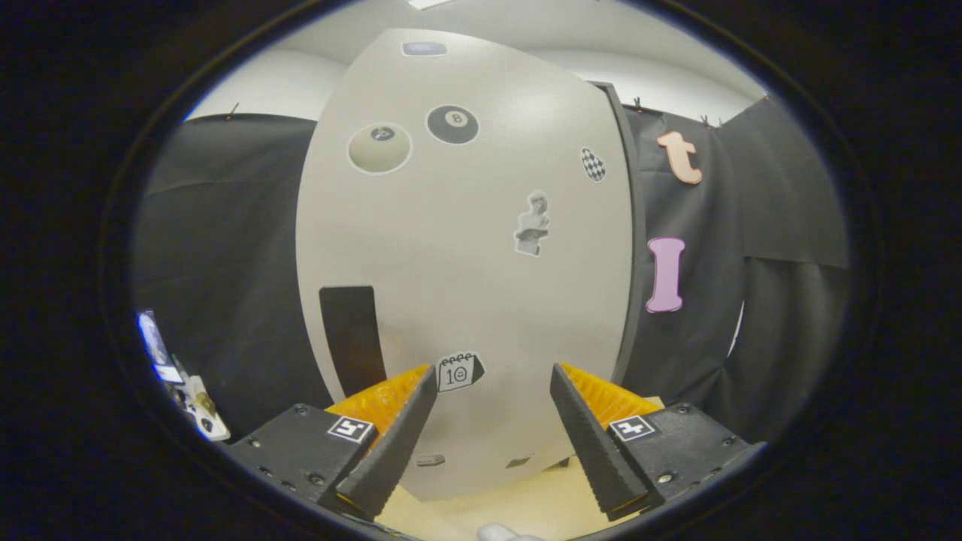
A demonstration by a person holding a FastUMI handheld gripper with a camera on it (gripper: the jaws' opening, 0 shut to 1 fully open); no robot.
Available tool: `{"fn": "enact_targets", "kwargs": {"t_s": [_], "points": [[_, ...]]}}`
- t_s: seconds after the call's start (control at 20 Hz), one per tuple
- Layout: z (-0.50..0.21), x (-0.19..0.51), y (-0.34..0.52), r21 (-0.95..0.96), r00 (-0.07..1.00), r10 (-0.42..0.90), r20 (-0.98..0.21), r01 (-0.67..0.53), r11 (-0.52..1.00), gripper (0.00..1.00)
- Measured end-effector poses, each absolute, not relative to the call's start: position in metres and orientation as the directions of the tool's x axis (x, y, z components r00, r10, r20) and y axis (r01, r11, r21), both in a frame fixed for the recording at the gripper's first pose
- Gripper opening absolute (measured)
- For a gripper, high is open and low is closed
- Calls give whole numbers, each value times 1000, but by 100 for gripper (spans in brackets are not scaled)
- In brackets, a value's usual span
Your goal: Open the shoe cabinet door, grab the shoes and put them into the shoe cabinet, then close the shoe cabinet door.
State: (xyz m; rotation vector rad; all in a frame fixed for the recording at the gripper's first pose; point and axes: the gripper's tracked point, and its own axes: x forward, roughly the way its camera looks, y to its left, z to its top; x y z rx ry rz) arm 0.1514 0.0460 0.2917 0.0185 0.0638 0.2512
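The shoe cabinet door (466, 248) is a pale grey panel covered with stickers, standing just ahead of my fingers and swung out from the cabinet's dark edge (630, 225) on the right. A black rectangular handle (352, 338) sits low on the door's left side, just beyond my left finger (394, 436). My gripper (492, 376) is open with nothing between the fingers. A small white shape, perhaps part of a shoe (505, 533), peeks in below the fingers on the light floor (488, 507).
Black cloth walls (225, 285) stand on both sides of the cabinet. A few small items on a stand (184, 383) sit at the far left, low down.
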Motion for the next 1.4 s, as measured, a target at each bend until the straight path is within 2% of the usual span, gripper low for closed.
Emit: {"fn": "enact_targets", "kwargs": {"t_s": [0.35, 0.85, 1.4], "points": [[299, 122, 57, 54, 976, 212, -53, -209, 976, 99], [296, 35, 61, 45, 990, 134, -50, -132, 990, 99], [252, -46, 65, 70, 992, 81, -101, -75, 995, 99]]}}
